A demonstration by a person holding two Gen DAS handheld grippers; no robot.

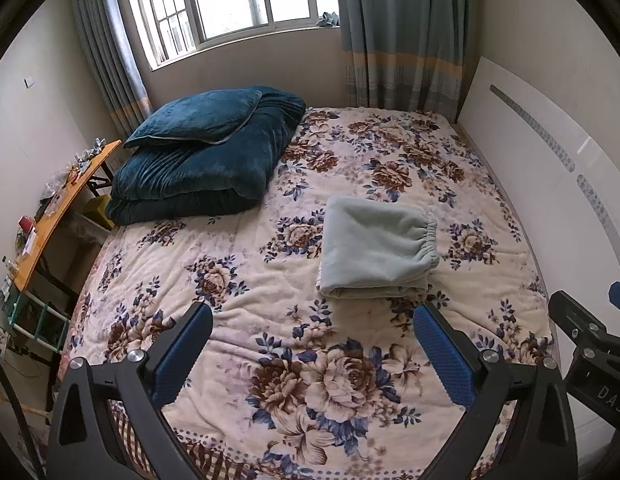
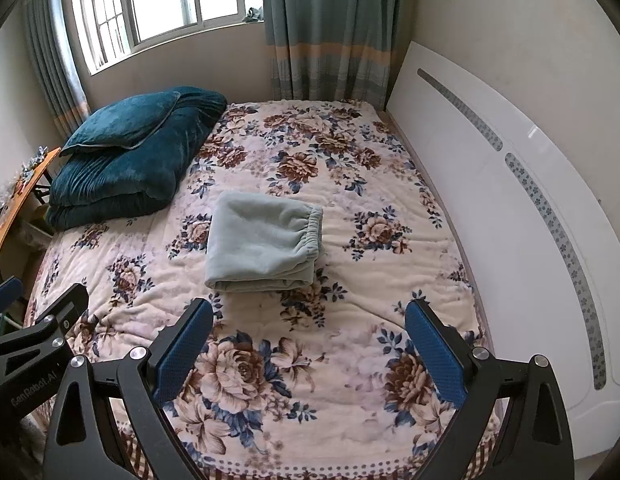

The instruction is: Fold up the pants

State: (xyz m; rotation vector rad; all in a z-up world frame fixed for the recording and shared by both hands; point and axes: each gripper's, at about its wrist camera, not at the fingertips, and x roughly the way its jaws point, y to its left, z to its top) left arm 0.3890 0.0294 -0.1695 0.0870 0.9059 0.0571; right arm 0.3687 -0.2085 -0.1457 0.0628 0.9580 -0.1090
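Pale green pants (image 1: 376,248) lie folded in a compact rectangle on the floral bedspread (image 1: 237,264), elastic waistband toward the right. They also show in the right wrist view (image 2: 263,242). My left gripper (image 1: 312,312) is open and empty, held above the bed's near part, short of the pants. My right gripper (image 2: 307,308) is open and empty, also above the bed in front of the pants. Each gripper shows at the edge of the other's view: the right one (image 1: 590,344), the left one (image 2: 37,320).
A folded dark teal quilt with a pillow on top (image 1: 205,152) sits at the bed's far left. A white headboard (image 2: 510,184) runs along the right. A cluttered orange side table (image 1: 49,208) stands left of the bed. Window and curtains are behind.
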